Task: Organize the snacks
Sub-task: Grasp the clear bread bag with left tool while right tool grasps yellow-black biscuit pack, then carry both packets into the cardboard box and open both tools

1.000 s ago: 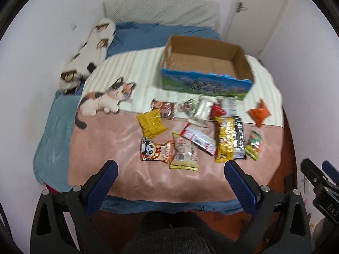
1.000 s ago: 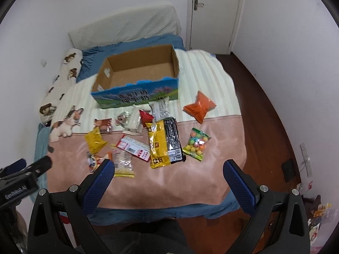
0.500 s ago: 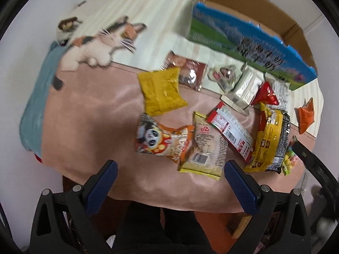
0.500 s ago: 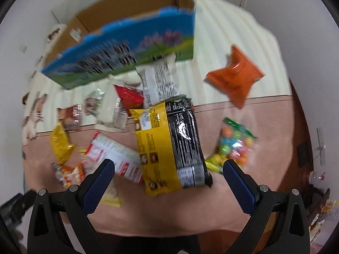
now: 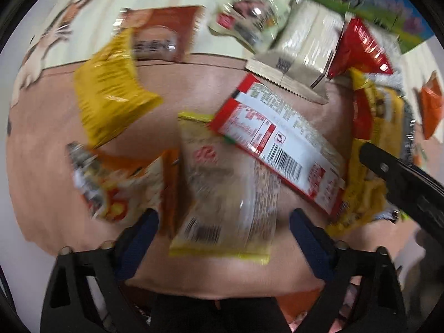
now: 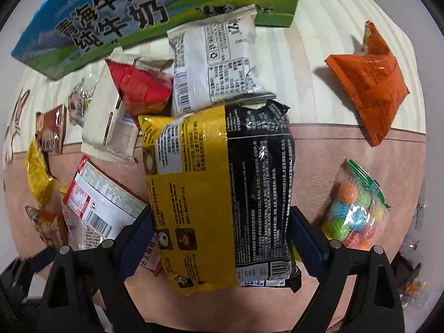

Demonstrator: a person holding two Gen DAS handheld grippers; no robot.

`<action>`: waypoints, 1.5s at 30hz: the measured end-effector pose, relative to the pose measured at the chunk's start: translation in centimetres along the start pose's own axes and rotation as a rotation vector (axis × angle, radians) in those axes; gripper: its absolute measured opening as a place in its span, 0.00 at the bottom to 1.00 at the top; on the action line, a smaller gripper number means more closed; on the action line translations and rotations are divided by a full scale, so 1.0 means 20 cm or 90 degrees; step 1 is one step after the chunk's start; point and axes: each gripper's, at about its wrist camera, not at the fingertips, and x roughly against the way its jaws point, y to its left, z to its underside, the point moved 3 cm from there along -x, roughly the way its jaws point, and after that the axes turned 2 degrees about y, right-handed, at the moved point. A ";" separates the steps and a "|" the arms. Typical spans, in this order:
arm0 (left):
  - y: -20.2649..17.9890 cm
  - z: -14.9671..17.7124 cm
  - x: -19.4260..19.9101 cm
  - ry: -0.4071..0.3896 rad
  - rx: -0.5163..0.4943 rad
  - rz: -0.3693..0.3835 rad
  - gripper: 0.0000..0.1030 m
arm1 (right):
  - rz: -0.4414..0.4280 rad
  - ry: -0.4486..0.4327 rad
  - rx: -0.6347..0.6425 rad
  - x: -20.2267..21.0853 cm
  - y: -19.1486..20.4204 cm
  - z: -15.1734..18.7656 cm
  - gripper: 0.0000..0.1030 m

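**Both grippers lined up for first picks**

Left gripper (image 5: pixel 223 222): fingers apart, straddling clear-yellow packet (image 5: pixel 222 194), left of the noodle pack. Right gripper (image 6: pixel 220 224): fingers apart around yellow-black noodle pack (image 6: pixel 222 194). Nothing gripped yet. Next, I'd say: close, lift, carry to the milk carton box (image 6: pixel 91 25) beyond it. Count: 1 box, 12 snack packs, all on the bed (image 6: pixel 360 291).

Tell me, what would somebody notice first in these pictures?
Probably the big yellow-and-black plastic snack bag, lying on the pink blanket right between the open jaws of the right gripper. Next, the bright orange crinkly packet lying alone at upper right, and the blue-and-green cardboard milk box behind the pile.
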 end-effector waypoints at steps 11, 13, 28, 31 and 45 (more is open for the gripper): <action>0.02 0.08 -0.05 -0.008 -0.002 -0.026 0.50 | 0.014 0.046 0.035 -0.17 0.06 0.04 0.86; 0.05 0.11 -0.06 -0.006 0.009 -0.020 0.51 | -0.011 0.068 0.033 -0.18 0.06 0.08 0.86; 0.11 -0.06 -0.22 0.010 0.001 0.011 0.54 | -0.039 0.082 -0.066 -0.42 0.07 0.21 0.91; 0.16 -0.11 -0.19 0.000 -0.017 0.011 0.51 | -0.031 0.066 -0.086 -0.40 0.09 0.25 0.90; 0.27 -0.11 0.10 -0.013 -0.058 -0.002 0.42 | -0.094 0.033 -0.114 -0.24 0.08 0.45 0.89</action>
